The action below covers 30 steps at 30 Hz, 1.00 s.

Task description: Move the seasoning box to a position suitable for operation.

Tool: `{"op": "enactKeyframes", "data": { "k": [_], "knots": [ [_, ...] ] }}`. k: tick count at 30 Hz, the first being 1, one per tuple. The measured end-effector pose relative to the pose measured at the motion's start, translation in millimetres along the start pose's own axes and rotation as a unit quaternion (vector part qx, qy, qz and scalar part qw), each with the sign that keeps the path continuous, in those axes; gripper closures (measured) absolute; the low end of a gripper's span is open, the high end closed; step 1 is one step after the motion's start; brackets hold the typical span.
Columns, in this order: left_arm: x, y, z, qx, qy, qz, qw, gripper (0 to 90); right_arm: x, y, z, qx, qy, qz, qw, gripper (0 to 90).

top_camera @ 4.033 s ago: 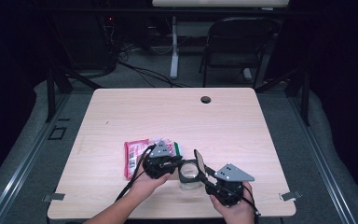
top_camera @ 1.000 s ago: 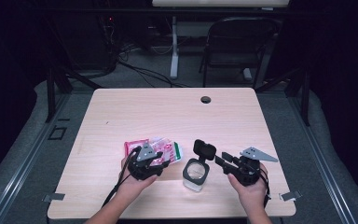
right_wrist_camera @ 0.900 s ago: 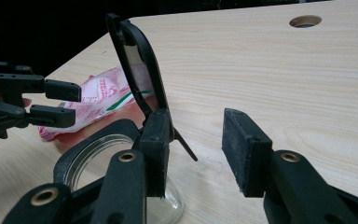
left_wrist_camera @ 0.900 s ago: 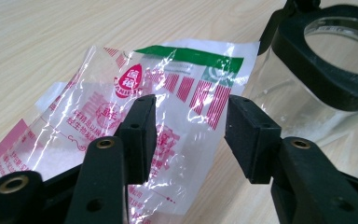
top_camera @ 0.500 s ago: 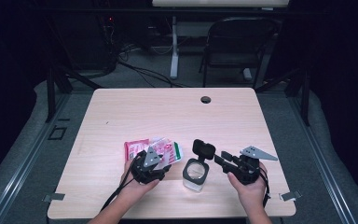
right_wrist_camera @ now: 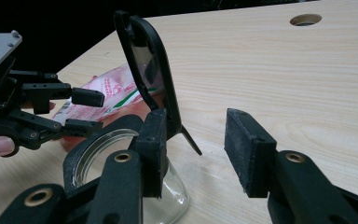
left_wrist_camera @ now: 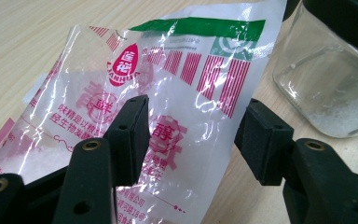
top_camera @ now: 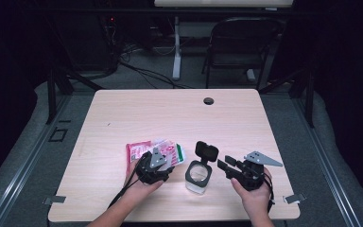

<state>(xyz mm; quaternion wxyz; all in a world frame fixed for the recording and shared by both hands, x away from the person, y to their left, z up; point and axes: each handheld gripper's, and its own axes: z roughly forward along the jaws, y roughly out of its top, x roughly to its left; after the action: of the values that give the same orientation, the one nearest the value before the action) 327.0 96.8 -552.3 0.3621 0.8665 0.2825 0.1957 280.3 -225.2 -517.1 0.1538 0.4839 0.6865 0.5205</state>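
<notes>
Wooden table (top_camera: pixel 123 118), bare up top; lower middle, left gripper (top_camera: pixel 158 163) just opening wide over the packet (top_camera: pixel 137 150), right gripper (top_camera: pixel 227 166) just widening beside the open-lidded jar (top_camera: pixel 197 178).

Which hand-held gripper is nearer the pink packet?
Left. The left hand-held gripper has its open jaws over the packet; the right hand-held gripper is beyond the jar, away from the packet.

high view: above the person's side, facing forward and down over whole worktop (top_camera: pixel 170 113) | left gripper view: close on packet (left_wrist_camera: pixel 168 107) | right gripper view: close, low across worktop | shared: jar (top_camera: pixel 198 176), packet
</notes>
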Motion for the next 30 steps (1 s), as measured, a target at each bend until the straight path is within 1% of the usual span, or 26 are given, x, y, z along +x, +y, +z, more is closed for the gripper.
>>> {"op": "enactKeyframes", "data": {
  "k": [2, 4, 6, 8, 9, 10, 14, 16, 20, 27, 30],
  "knots": [
    [-1.3, 0.3, 2.0, 0.0, 0.008, 0.009, 0.9999, 45.2, -0.1, -0.6, -0.7, 0.0, -0.002, 0.0, 1.0, 58.2],
    [-1.4, 0.5, 3.3, 0.001, 0.01, 0.012, 0.9999, 45.1, 0.0, -1.4, -1.4, -0.001, -0.002, 0.001, 1.0, 57.8],
    [-1.3, 0.6, 5.0, -0.001, 0.014, 0.011, 0.9998, 45.0, -0.4, -2.1, -2.3, 0.001, -0.004, 0.0, 1.0, 57.6],
    [-0.5, 0.9, 5.9, 0.002, 0.013, 0.009, 0.9999, 44.9, -0.4, -2.8, -2.9, -0.001, -0.005, 0.002, 1.0, 57.5],
    [-0.5, 0.9, 6.8, 0.0, 0.016, 0.009, 0.9998, 44.8, -0.4, -3.1, -3.1, -0.002, -0.005, 0.002, 1.0, 57.4],
    [0.1, 1.0, 7.3, 0.001, 0.014, 0.009, 0.9999, 44.7, -0.6, -3.1, -3.9, 0.001, -0.006, 0.0, 1.0, 57.4],
    [0.0, 1.5, 9.6, 0.001, 0.015, 0.012, 0.9998, 44.1, -0.6, -4.4, -5.2, -0.001, -0.009, 0.003, 1.0, 56.7],
    [-0.7, 1.5, 11.2, 0.0, 0.019, 0.014, 0.9997, 43.3, -0.7, -5.1, -5.6, -0.001, -0.01, 0.003, 0.9999, 56.5],
    [0.0, 1.6, 12.5, 0.001, 0.023, 0.018, 0.9996, 42.1, -0.8, -6.1, -6.0, 0.0, -0.012, 0.005, 0.9999, 56.4],
    [2.0, 0.8, 15.7, 0.001, 0.022, 0.012, 0.9997, 42.3, -1.2, -7.2, -6.2, 0.001, -0.013, 0.005, 0.9999, 56.1],
    [2.8, 0.6, 16.9, 0.0, 0.019, 0.005, 0.9998, 43.0, -1.0, -7.6, -5.8, 0.0, -0.012, 0.007, 0.9999, 56.0]
  ]
}}
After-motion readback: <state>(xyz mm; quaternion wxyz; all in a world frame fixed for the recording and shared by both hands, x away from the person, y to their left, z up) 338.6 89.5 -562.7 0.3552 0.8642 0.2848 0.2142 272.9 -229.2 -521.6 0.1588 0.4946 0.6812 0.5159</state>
